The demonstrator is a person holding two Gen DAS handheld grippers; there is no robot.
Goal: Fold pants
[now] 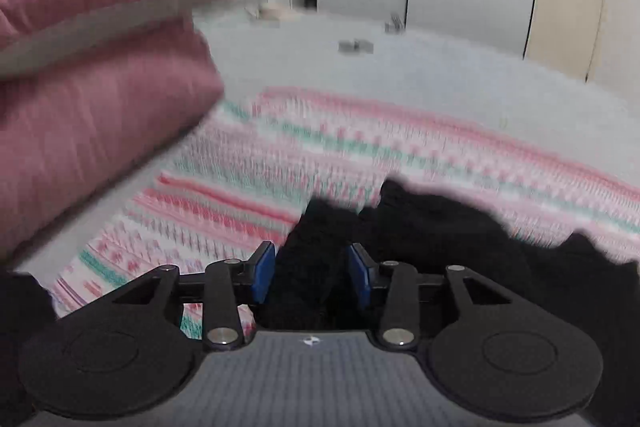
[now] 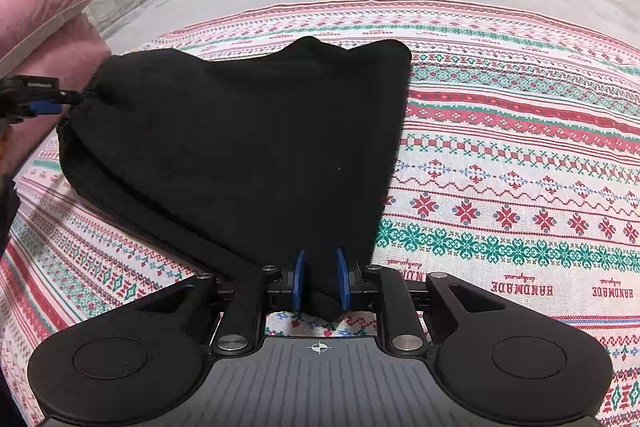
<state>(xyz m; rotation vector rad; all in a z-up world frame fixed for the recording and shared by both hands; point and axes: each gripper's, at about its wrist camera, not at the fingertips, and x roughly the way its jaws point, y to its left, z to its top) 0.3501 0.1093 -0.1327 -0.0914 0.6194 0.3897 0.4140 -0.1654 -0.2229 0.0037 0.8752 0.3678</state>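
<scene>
Black fabric pants (image 2: 248,143) held at two edges above the patterned red, green and white blanket (image 2: 520,155).

Right gripper (image 2: 319,281) fingers clamp the near corner; left gripper (image 1: 311,273) fingers pinch the edge beside the pink pillow (image 2: 40,11).

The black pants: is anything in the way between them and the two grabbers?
Nothing visible. The right hand-held gripper and the left hand-held gripper each already pinch the black pants, which hang over the patterned blanket.
</scene>
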